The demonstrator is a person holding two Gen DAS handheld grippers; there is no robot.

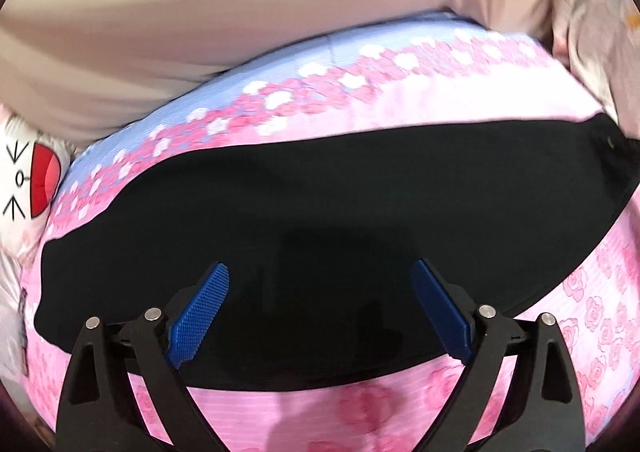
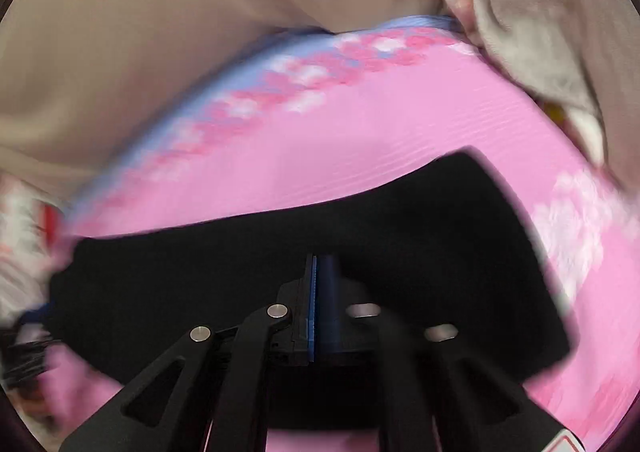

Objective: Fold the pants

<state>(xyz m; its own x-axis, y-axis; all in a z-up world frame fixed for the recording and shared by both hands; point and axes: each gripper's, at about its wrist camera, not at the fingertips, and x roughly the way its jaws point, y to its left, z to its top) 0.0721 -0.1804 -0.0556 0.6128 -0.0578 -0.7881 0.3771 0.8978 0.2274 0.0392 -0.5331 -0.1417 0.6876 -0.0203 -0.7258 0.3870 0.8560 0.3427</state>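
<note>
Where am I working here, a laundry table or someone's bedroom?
Most likely a bedroom, on a bed. The black pants lie on a soft pink rose-print bedspread, a beige padded surface, perhaps a headboard, rises behind it, and a cartoon-print pillow or plush sits at the left edge.

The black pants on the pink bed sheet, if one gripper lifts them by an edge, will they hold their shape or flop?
The black pants would likely droop; they lie flat and limp, following the pink floral sheet. They probably weigh little, being a thin layer. The open left gripper might drag them along if it pushed rather than pinched.
</note>
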